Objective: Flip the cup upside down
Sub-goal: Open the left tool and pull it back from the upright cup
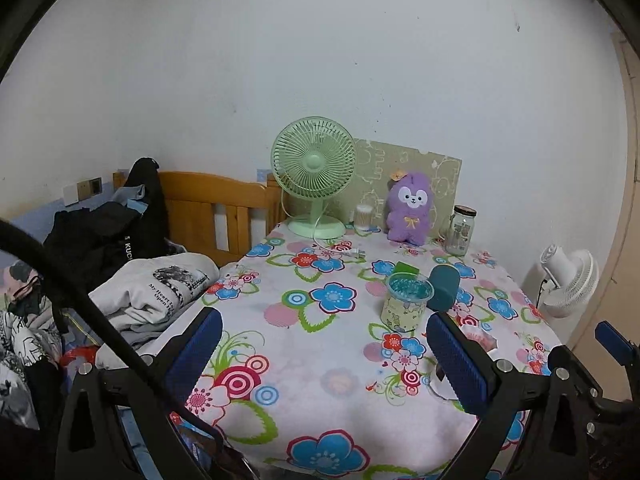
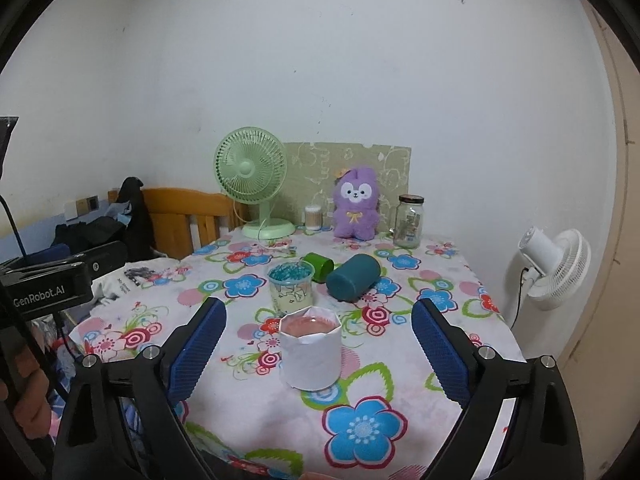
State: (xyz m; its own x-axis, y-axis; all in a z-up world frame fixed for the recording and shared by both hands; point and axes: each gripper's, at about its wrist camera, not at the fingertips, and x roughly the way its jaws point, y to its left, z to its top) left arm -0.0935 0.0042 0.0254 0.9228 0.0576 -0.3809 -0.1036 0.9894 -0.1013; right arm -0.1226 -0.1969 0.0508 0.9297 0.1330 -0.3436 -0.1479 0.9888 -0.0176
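Observation:
A white paper-wrapped cup with a pink inside stands mouth up on the flowered tablecloth, straight ahead of my open, empty right gripper, between its blue pads. In the left wrist view only a corner of that cup shows behind the right pad. My left gripper is open and empty over the table's near left part. Further back stand a clear cup with blue beads on top, a dark teal cup on its side and a green cup on its side.
At the back of the table stand a green desk fan, a cotton-swab pot, a purple plush toy and a glass jar. A white fan stands right of the table. A bed with piled clothes lies on the left.

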